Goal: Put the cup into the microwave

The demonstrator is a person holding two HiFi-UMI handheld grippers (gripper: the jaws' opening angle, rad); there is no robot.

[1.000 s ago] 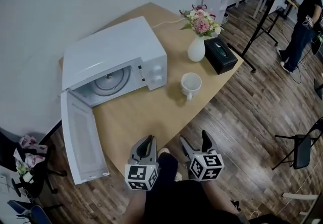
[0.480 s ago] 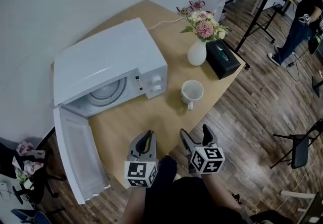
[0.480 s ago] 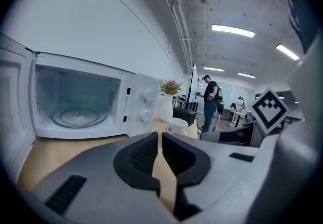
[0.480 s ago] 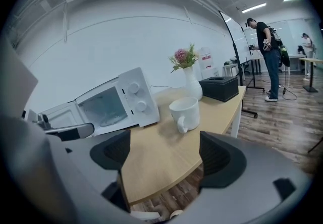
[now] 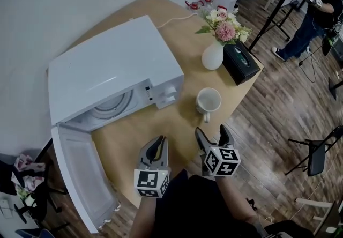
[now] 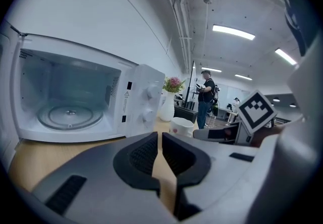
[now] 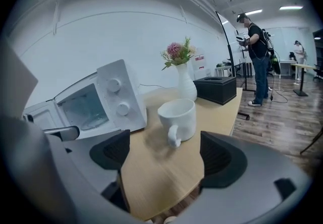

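A white cup stands upright on the wooden table, handle toward me, just right of the white microwave. The microwave's door hangs fully open to the front left and the glass turntable inside is bare. My right gripper is open near the table's front edge, its jaws pointing at the cup from a short distance. My left gripper is shut and holds nothing, facing the open cavity.
A white vase of flowers and a black box stand behind the cup at the table's right end. A person stands across the wooden floor at the far right, near a black stand. A folding chair sits at right.
The view has shifted so the table and microwave sit lower and closer. Both grippers have edged forward over the table's front edge toward the cup and microwave. Nothing was grasped.
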